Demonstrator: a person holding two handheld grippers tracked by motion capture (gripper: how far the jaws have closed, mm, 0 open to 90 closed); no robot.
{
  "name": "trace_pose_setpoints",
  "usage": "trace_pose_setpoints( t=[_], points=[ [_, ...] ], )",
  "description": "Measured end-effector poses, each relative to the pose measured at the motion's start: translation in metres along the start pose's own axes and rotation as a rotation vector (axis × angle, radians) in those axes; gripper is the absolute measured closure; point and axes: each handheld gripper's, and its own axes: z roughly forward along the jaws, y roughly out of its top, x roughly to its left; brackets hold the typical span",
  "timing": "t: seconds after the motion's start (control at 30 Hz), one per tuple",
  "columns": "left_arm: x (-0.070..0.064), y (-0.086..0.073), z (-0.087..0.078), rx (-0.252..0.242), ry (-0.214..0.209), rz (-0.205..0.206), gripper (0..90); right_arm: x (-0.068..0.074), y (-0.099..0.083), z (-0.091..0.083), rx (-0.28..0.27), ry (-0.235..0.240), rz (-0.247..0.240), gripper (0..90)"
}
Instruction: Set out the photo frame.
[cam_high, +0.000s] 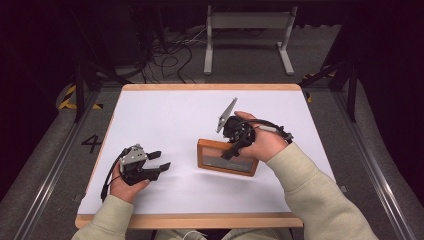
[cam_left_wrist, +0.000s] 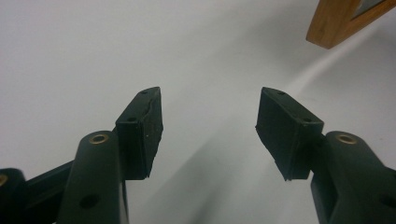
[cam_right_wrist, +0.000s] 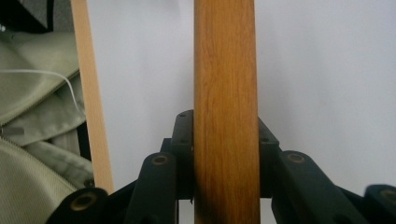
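A wooden picture frame (cam_high: 227, 157) with a grey pane stands on the white table top (cam_high: 170, 115), right of centre. My right gripper (cam_high: 231, 150) comes down on it from above and is shut on its top edge. In the right gripper view the frame's wooden bar (cam_right_wrist: 225, 112) runs straight up between the two black jaws, which press on both of its sides. My left gripper (cam_high: 159, 160) rests low at the table's front left, pointing right toward the frame, open with nothing between its fingers (cam_left_wrist: 140, 128). A corner of the frame (cam_left_wrist: 343, 21) shows far off.
The table's light wooden rim (cam_high: 190, 220) runs along the front, and also shows as a strip (cam_right_wrist: 93, 102) beside a beige sleeve (cam_right_wrist: 32, 121). A grey metal stand (cam_high: 247, 35) and cables lie on the floor behind the table.
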Motion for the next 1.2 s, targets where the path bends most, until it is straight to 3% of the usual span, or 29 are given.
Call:
trace_pose_setpoints(
  t=[0.17, 0.4, 0.77, 1.0, 1.2],
  points=[
    [0.000, 0.000, 0.000, 0.000, 0.000, -0.004, 41.2, -0.008, -0.004, 0.004, 0.012, 0.032, -0.074, 69.9],
    [0.000, -0.001, 0.000, 0.000, -0.002, -0.003, 41.1, -0.020, -0.009, 0.013, 0.027, 0.055, -0.129, 69.8],
    [0.000, -0.001, 0.000, 0.000, -0.002, -0.006, 41.1, -0.031, -0.016, 0.025, 0.013, 0.083, -0.124, 69.6],
    [0.000, -0.001, 0.000, 0.001, -0.002, -0.005, 41.1, -0.034, -0.017, 0.019, -0.047, 0.041, -0.145, 67.7],
    [0.000, -0.001, 0.000, 0.002, 0.000, -0.002, 41.0, -0.035, -0.017, 0.016, -0.068, 0.003, -0.125, 61.4]
  ],
)
